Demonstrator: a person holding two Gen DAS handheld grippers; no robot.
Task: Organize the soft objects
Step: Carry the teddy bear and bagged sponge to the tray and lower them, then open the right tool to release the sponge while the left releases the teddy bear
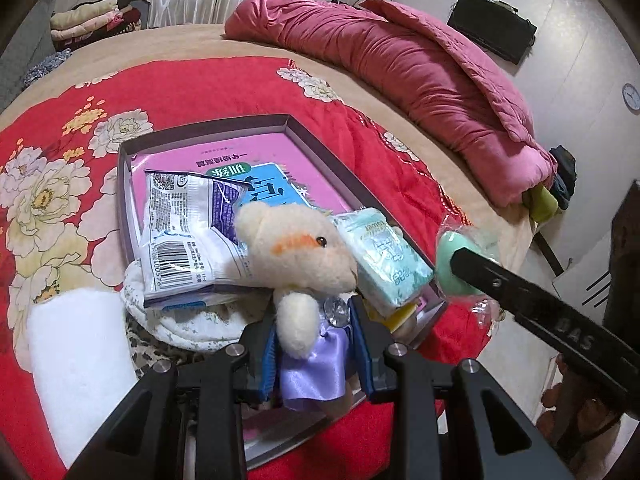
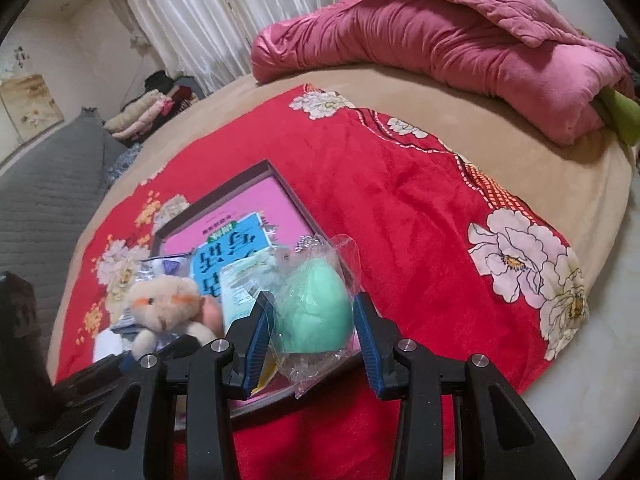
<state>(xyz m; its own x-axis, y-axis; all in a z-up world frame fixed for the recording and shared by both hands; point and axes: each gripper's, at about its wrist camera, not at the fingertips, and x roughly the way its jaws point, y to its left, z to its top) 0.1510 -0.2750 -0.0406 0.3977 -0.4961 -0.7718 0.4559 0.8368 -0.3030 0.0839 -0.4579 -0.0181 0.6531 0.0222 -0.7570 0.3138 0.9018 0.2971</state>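
My left gripper (image 1: 314, 344) is shut on a cream teddy bear (image 1: 296, 248) in a purple satin dress and holds it above the near edge of a grey shallow box (image 1: 304, 136). The bear also shows in the right wrist view (image 2: 164, 308). My right gripper (image 2: 312, 320) is shut on a mint green sponge (image 2: 316, 308) in clear wrap, at the box's right side; it also shows in the left wrist view (image 1: 456, 264). In the box lie a pink booklet (image 1: 256, 160), a white snack packet (image 1: 188, 232) and a mint tissue pack (image 1: 384, 256).
The box rests on a red floral blanket (image 1: 200, 88) over a tan bed. A white towel (image 1: 80, 360) and a leopard-print cloth (image 1: 160, 348) lie at the box's near left. A rolled pink quilt (image 2: 440, 36) lies at the back. Folded clothes (image 1: 92, 20) are stacked far left.
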